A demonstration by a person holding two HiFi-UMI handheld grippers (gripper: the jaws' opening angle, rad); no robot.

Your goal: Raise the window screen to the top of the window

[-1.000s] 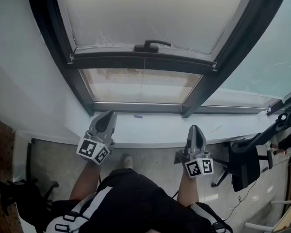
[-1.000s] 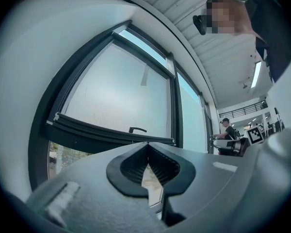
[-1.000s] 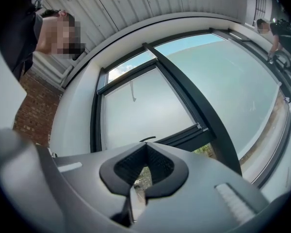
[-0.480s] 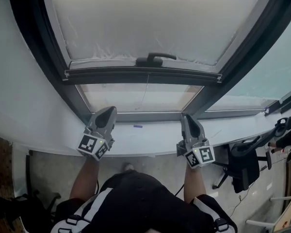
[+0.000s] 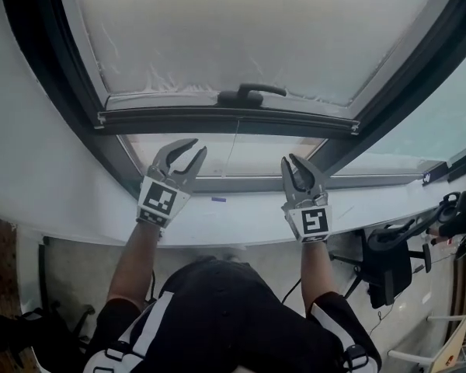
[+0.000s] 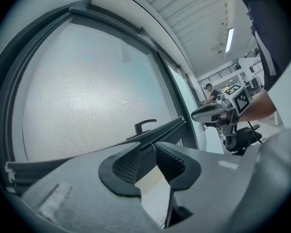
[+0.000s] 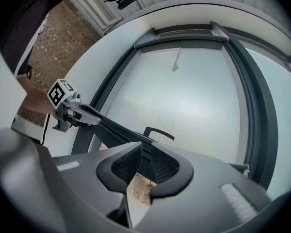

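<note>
**Both grippers sitting right under the screen's bottom bar, it's all about getting up to it**

The left gripper (image 5: 196,146) has its jaws partway apart with nothing between them. They've just been opening, and its own view (image 6: 154,147) shows only a bare gap. The right gripper (image 5: 290,162) is the same: the jaws have just been opening too, a bit narrower than the left, and they're empty in its view (image 7: 146,147). Both are held over the sill (image 5: 217,208) and point at the window.

The window screen (image 5: 241,29) is only partly raised. Its bottom bar (image 5: 225,119) runs side to side across the frame, so its long axis lies crosswise to both grippers. The bar is just above and beyond the tips, close but not touching either one as far as I can see. The handle (image 5: 248,94) sits on the bar about midway between the two grippers.

The left tips look slightly nearer the bar than the right ones, though not by much. My guess is each gripper goes up to the bar on its own side of the handle and then pushes straight up. Uneven lifting could cock the bar in its tracks.
</note>
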